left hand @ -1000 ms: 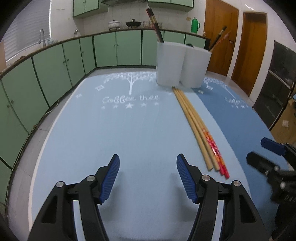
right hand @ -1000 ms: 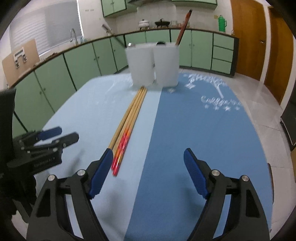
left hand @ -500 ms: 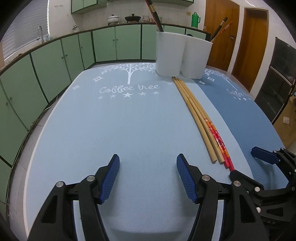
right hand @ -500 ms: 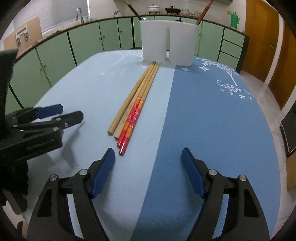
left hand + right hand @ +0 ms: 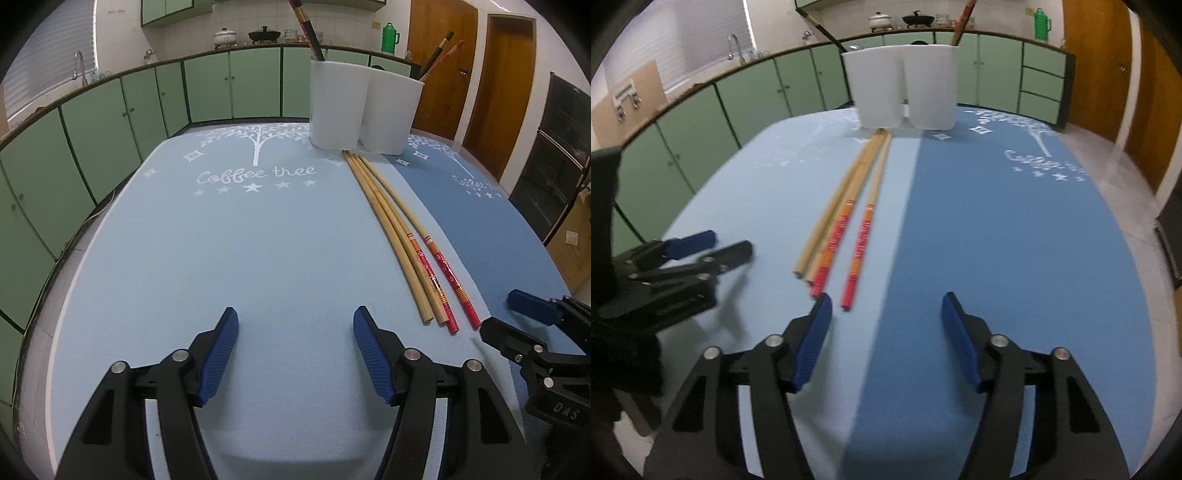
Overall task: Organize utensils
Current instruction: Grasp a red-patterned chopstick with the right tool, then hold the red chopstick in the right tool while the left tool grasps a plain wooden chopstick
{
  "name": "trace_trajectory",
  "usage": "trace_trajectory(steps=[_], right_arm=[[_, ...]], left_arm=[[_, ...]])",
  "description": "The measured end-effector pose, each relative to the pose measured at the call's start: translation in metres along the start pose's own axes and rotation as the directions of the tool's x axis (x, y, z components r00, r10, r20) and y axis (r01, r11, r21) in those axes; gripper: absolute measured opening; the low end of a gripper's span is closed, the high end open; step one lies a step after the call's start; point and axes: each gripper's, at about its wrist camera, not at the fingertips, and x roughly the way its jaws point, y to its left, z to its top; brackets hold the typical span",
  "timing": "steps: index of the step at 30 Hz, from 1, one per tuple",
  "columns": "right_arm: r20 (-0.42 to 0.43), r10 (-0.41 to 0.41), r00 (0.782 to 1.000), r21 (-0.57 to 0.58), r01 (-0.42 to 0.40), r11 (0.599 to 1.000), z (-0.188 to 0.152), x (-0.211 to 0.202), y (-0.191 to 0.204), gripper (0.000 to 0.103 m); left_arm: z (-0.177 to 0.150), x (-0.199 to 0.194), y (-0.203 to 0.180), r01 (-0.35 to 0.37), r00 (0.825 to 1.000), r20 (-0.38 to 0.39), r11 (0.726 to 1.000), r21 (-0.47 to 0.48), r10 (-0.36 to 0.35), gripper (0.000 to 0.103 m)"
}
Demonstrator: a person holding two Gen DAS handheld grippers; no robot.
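Both the left gripper [image 5: 293,350] and right gripper [image 5: 886,338] gape empty. The chopsticks [image 5: 858,236], just ahead-left of the right gripper, look light, stiff and slippery. Pinching one near its red end seems safest.

Home kitchen. Green cabinets [image 5: 229,88] run along the walls, sink faucet [image 5: 78,62] under a window, pots [image 5: 225,37] and a green thermos [image 5: 390,37] on the counter. Wooden doors [image 5: 509,85] to the right.

We see green cabinets [image 5: 229,88] curving around the room, a tap [image 5: 78,64] by the blinded window [image 5: 48,55], white tiled wall, pots [image 5: 225,37] on top, wooden doors [image 5: 509,85] at right.
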Motion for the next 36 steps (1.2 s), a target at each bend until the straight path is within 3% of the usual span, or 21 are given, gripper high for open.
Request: trace_trajectory(steps=[4,8,24,36], right_arm=[[-0.008,0.023,1.0,-0.03,-0.023,0.999,0.001,0.006,0.013,0.033],[-0.019,0.006,1.0,-0.04,-0.007,0.999,0.005,0.012,0.015,0.006],[0.001,-0.053,0.999,0.024,0.052,0.998,0.003,0.004,-0.028,0.005],[0.003,-0.039,0.999,0.022,0.039,0.999,0.003,0.005,-0.029,0.007]], left_arm=[[0.0,0.0,-0.002,0.001,1.0,0.001,1.0,0.008,-0.001,0.064],[0.0,0.0,-0.004,0.01,1.0,-0.002,1.0,0.011,-0.01,0.064],[0.0,0.002,-0.05,0.093,0.996,-0.022,0.991,0.095,-0.092,0.064],[0.004,0.008,-0.04,0.014,1.0,-0.028,0.999,0.052,-0.012,0.064]])
